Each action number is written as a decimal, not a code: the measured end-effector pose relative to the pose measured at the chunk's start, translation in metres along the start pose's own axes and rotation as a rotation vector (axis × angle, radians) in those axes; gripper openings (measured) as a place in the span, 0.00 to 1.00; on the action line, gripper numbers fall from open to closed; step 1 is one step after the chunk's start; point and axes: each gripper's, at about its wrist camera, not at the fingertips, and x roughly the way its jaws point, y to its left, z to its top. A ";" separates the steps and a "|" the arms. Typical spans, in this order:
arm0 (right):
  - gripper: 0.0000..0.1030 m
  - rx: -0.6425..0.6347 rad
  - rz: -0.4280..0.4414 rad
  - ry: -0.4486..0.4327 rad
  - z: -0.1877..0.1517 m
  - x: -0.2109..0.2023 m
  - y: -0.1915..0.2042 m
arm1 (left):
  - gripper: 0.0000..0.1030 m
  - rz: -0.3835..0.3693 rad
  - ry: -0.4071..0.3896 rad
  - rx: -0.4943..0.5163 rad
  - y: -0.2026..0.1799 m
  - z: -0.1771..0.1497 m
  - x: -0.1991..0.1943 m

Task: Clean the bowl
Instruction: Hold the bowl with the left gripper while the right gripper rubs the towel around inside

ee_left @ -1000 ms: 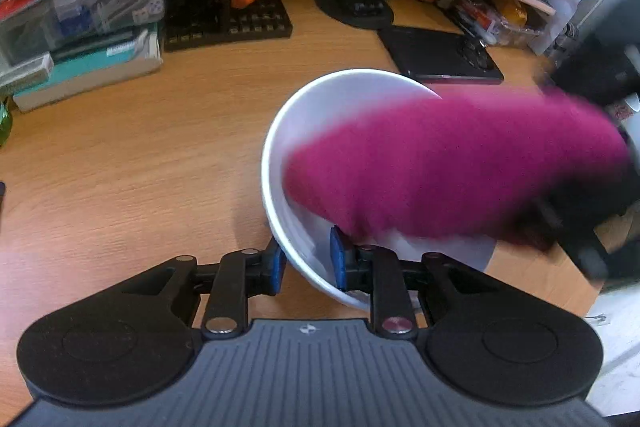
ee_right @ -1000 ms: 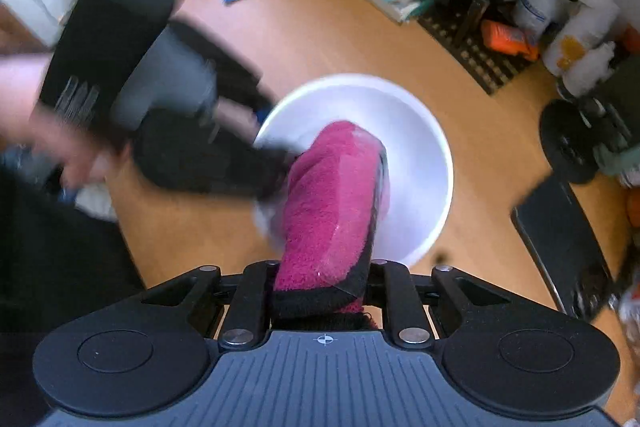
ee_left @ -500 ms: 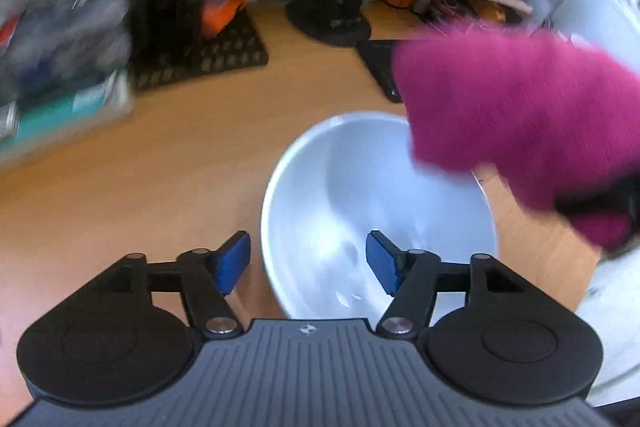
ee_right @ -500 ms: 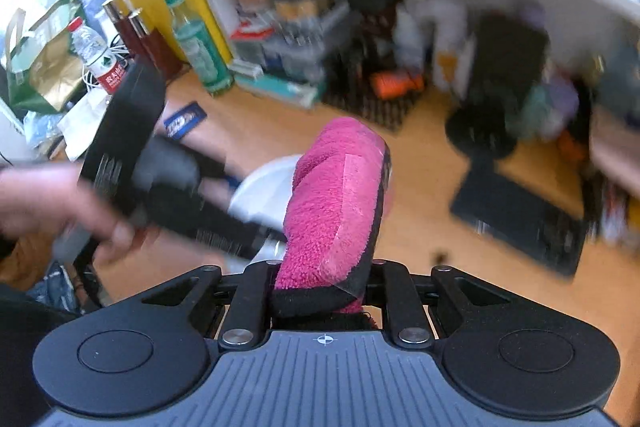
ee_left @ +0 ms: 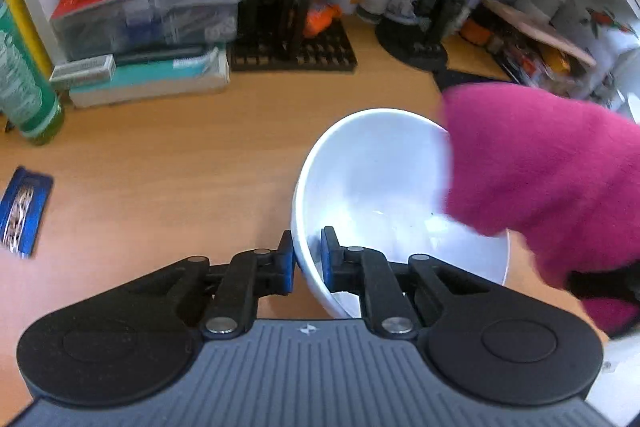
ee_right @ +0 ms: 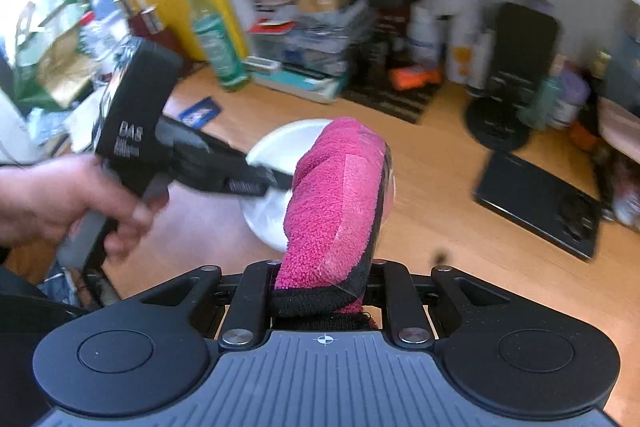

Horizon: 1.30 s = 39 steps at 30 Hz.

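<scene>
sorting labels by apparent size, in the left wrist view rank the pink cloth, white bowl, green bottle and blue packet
1. pink cloth, though it is nearer the camera
2. white bowl, close behind
3. green bottle, cut off at the edge
4. blue packet, smallest

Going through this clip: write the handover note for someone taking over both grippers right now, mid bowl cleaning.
Left gripper: its jaws have just been closing and are now shut on the near rim of the white bowl, which looks tilted on the wooden desk.
Right gripper: shut on the pink cloth, held at the bowl's right side.
Done: bowl gripped; whether wiping is finished cannot be told.
Left: probably wipe the inside, then set the bowl flat.
</scene>
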 end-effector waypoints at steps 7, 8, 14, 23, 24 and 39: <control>0.18 -0.058 0.041 0.163 0.028 0.054 0.001 | 0.16 0.005 0.025 0.011 -0.004 -0.014 -0.002; 0.18 -0.063 0.034 0.157 0.034 0.059 0.001 | 0.16 0.002 0.030 0.002 -0.003 -0.015 -0.001; 0.18 0.055 -0.004 -0.150 0.054 -0.001 -0.005 | 0.14 -0.034 0.033 -0.024 0.008 -0.010 0.000; 0.17 0.165 -0.011 -0.113 -0.007 -0.005 0.001 | 0.24 -0.112 0.013 0.182 0.010 0.027 0.025; 0.16 0.176 -0.003 -0.100 -0.016 -0.004 0.006 | 0.24 -0.095 0.004 0.185 0.008 0.026 0.025; 0.17 0.110 -0.009 -0.036 0.035 0.041 0.011 | 0.17 0.012 0.017 0.088 0.000 -0.017 -0.002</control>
